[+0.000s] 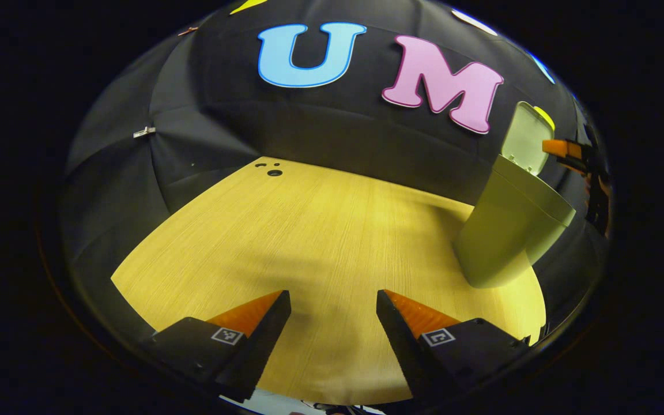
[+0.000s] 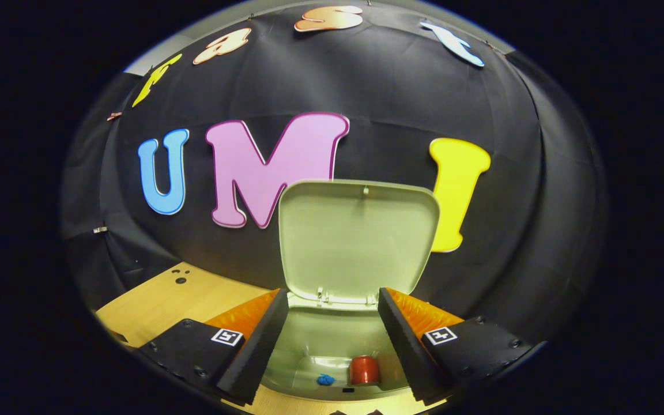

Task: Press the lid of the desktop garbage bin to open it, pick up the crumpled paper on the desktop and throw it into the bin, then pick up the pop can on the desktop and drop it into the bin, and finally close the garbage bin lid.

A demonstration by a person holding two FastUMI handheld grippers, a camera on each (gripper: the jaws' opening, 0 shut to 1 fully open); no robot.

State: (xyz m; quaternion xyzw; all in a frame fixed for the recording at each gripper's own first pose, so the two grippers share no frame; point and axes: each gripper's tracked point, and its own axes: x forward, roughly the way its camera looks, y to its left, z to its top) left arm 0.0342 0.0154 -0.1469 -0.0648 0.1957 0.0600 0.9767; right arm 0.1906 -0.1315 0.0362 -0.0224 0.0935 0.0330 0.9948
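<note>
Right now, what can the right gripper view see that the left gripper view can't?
The right gripper view looks down into the pale green plastic bin: a red pop can and a small blue crumpled paper lie inside. The left gripper view shows the bin's outside wall and the bare wooden desktop. Both show the raised lid and open grippers.

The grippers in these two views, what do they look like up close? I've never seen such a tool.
Each of the left gripper and right gripper has two wedge-shaped fingers tapering to a point, mounted on blocky bases fastened with small screws. Each base carries a small square black-and-white coded marker. No cables or sleeves are visible at either one.
</note>
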